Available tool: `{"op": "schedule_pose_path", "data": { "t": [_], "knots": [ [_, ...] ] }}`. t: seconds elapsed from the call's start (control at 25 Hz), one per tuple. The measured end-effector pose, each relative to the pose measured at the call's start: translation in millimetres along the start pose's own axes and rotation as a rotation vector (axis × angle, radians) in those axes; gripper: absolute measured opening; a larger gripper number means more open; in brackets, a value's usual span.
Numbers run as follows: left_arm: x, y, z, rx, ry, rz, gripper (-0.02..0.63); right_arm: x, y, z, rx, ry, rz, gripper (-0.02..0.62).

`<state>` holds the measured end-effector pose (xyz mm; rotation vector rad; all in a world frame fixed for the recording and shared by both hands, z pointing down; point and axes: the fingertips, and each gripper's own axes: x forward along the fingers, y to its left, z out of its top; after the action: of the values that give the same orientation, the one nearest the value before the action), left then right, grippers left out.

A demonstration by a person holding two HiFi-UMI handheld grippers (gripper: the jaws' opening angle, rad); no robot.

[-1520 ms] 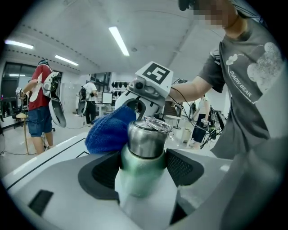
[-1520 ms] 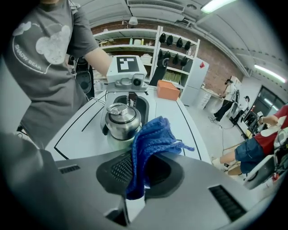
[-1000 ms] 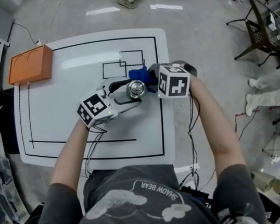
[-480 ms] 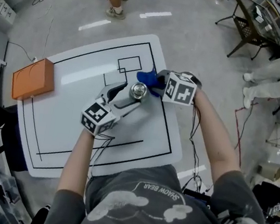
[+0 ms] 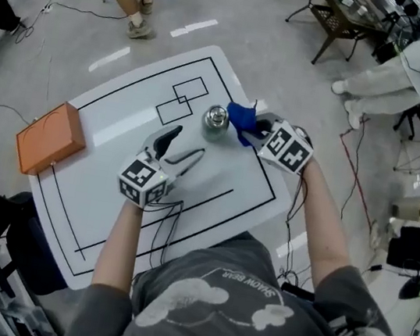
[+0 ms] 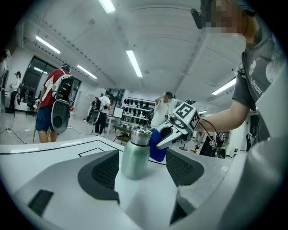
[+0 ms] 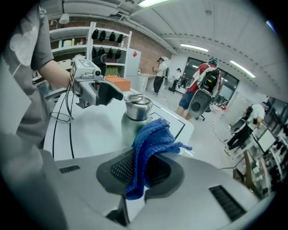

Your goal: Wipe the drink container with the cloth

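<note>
A small steel drink bottle (image 5: 216,118) stands upright on the white table (image 5: 113,180). The blue cloth (image 5: 241,118) touches its right side, and my right gripper (image 5: 255,129) is shut on that cloth. In the right gripper view the cloth (image 7: 151,144) hangs bunched between the jaws, with the bottle (image 7: 135,115) just behind it. My left gripper (image 5: 188,142) is open and sits a little short of the bottle, with nothing between its jaws. In the left gripper view the bottle (image 6: 135,153) stands free ahead of the pads (image 6: 106,170).
An orange box (image 5: 49,138) lies at the table's left edge. Black lines and small rectangles (image 5: 180,97) are drawn on the table top. A person's legs (image 5: 134,1) stand beyond the far edge. A dark chair (image 5: 338,17) and seated people (image 5: 391,69) are at the right.
My left gripper, which had the bottle between its jaws, has opened and drawn back toward me. The bottle now stands free. The right gripper keeps the cloth against the bottle.
</note>
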<state>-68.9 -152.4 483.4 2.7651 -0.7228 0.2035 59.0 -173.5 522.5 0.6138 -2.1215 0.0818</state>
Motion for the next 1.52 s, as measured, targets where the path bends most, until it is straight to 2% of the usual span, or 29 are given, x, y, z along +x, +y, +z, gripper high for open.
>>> {"op": "schedule_pose_path", "data": {
  "t": [0.24, 0.36, 0.52, 0.68, 0.76, 0.84, 1.16, 1.52],
  "knots": [
    [-49.2, -8.2, 9.5, -0.001, -0.045, -0.051, 0.324, -24.6, 40.5, 24.0, 0.16, -0.02, -0.177, 0.043],
    [-71.5, -8.8, 12.8, 0.014, -0.045, -0.054, 0.302, -38.4, 64.8, 36.7, 0.241, -0.038, -0.272, 0.043],
    [-100.9, -4.0, 15.0, 0.007, -0.062, -0.027, 0.192, -48.0, 101.5, 55.7, 0.34, -0.099, -0.351, 0.043],
    [-119.3, -3.1, 17.4, 0.005, -0.077, 0.01, 0.068, -52.7, 131.5, 56.7, 0.443, -0.136, -0.408, 0.043],
    [-125.3, -7.7, 19.7, 0.008, -0.089, 0.02, 0.02, -55.5, 142.3, 55.1, 0.487, -0.155, -0.425, 0.043],
    [-127.6, -15.4, 21.2, 0.014, -0.092, 0.017, 0.005, -59.0, 149.3, 51.9, 0.515, -0.162, -0.442, 0.043],
    [-129.2, -58.6, 16.4, 0.022, -0.039, -0.008, 0.002, -81.2, 173.0, 47.8, 0.547, -0.192, -0.467, 0.043],
    [-150.2, -122.0, 23.6, 0.073, -0.068, 0.035, 0.002, -122.3, 227.5, 25.8, 0.537, -0.226, -0.465, 0.043]
  ]
}}
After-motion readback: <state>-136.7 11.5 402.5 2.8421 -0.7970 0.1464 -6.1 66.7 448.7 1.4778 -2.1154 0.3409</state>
